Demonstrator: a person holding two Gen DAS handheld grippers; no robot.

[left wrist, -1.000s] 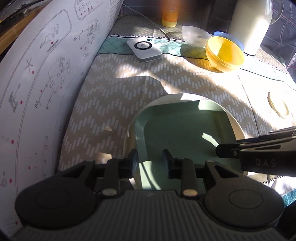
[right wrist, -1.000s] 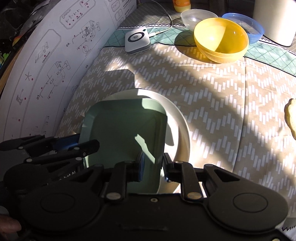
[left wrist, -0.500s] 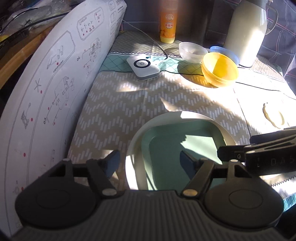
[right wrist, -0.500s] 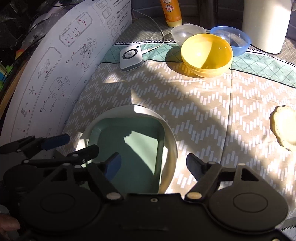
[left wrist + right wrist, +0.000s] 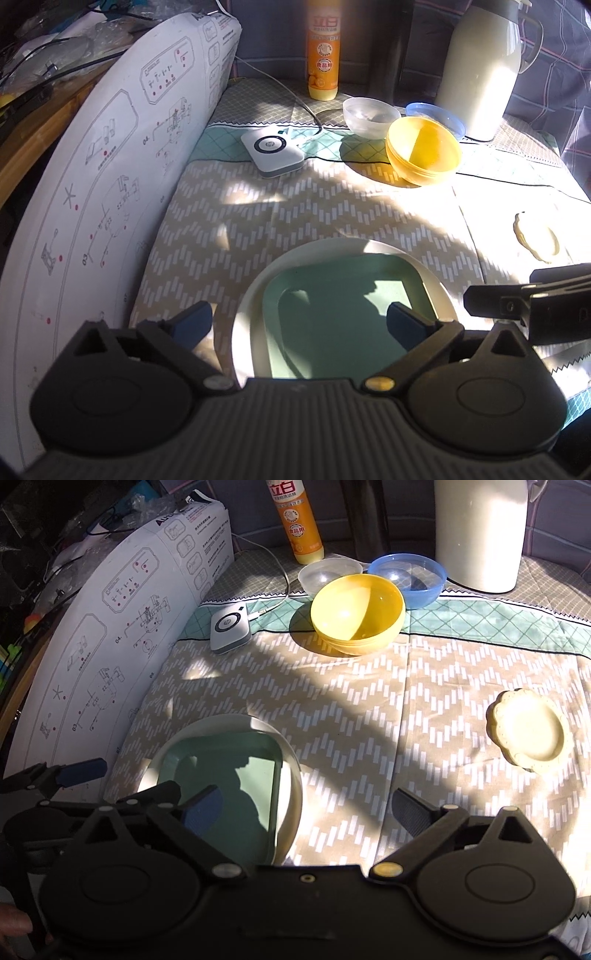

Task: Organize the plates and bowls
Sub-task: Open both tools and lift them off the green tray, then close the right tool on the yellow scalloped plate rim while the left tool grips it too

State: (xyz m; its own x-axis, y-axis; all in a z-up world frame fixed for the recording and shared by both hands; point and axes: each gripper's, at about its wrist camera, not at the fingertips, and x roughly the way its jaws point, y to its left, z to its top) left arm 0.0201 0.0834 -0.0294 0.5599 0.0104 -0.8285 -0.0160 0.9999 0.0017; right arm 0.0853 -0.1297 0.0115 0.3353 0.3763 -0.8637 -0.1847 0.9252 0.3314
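Note:
A pale green square plate (image 5: 332,317) (image 5: 221,760) lies inside a white round plate (image 5: 314,251) (image 5: 291,768) on the patterned cloth, right below both grippers. My left gripper (image 5: 299,325) hangs over it, jaws opening wide and touching nothing. My right gripper (image 5: 306,808) hovers at the plates' right edge, its jaws also opening with only cloth and plate rim beneath. At the back stand a yellow bowl (image 5: 423,151) (image 5: 356,613), a clear bowl (image 5: 365,114) (image 5: 327,574) and a blue bowl (image 5: 436,114) (image 5: 410,578). A small cream scalloped dish (image 5: 535,240) (image 5: 528,731) lies to the right.
A white box printed with diagrams (image 5: 110,184) (image 5: 110,627) walls off the left side. A white device with a cable (image 5: 273,151) (image 5: 231,626), an orange bottle (image 5: 323,48) (image 5: 299,520) and a cream jug (image 5: 480,70) (image 5: 480,531) stand along the back.
Both grippers went from shut on the green plate's rim to wide open, letting it rest in the white plate. Both drew back and up, and the right one shifted rightwards.

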